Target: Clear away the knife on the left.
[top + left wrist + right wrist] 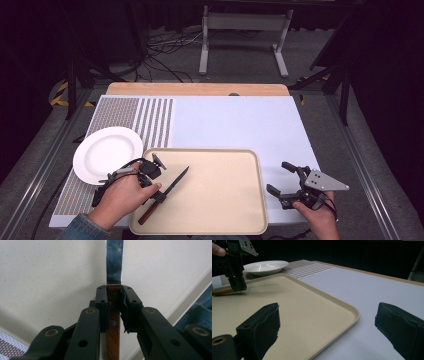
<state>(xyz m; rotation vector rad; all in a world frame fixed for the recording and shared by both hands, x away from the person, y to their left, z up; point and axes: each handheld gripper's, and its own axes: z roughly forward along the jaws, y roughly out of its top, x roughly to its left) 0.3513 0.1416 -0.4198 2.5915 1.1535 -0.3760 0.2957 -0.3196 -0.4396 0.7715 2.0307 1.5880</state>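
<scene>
Starting at your left, a white plate (107, 153) sits just beside the beige tray (220, 200). Your left gripper (156, 195) is clamped on the wooden handle of a knife (165, 194), whose blade lies over the tray's left part. Your right gripper (280, 184) is spread wide, grasping nothing, over the white table (240, 120) right of the tray.

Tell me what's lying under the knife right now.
The beige tray lies under the knife, whose wooden handle the left tongs clamp. Whether the blade touches the tray can't be told.
</scene>
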